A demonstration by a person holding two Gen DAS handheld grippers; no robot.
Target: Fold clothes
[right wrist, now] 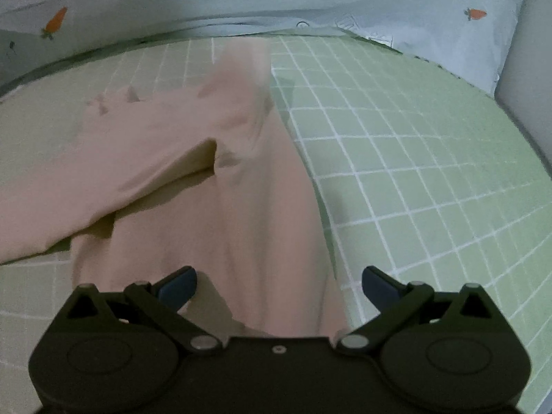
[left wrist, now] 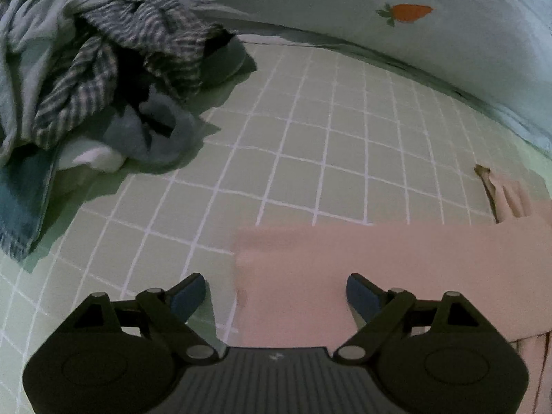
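The left tongs [left wrist: 276, 293] stand wide open with nothing between their blue-tipped fingers [left wrist: 188, 296]. A pink garment [left wrist: 362, 276] lies just ahead of them on a green sheet with a white grid [left wrist: 310, 120]; its near left edge falls in the gap between the fingers, and the cloth runs off to the right of the tongs. Whether the right finger touches the cloth cannot be told.

The right tongs [right wrist: 279, 288] are also spread wide and hold nothing. The same pink garment [right wrist: 241, 207] lies straight ahead and beneath them, reaching away up the middle of the view. To the left of these tongs a fold of it lifts slightly, showing a yellowish underside. To their right the grid sheet [right wrist: 414, 172] is bare.

Far ahead and to the left of the left tongs sits a heap of unfolded clothes [left wrist: 103, 86]: a dark striped piece on top, with grey-blue, white and denim-blue cloth beneath.

The pink garment is plain, smooth in front of the left tongs, and creased and rumpled in front of the right. Beyond the sheet lies pale bedding printed with orange carrots [left wrist: 412, 12].
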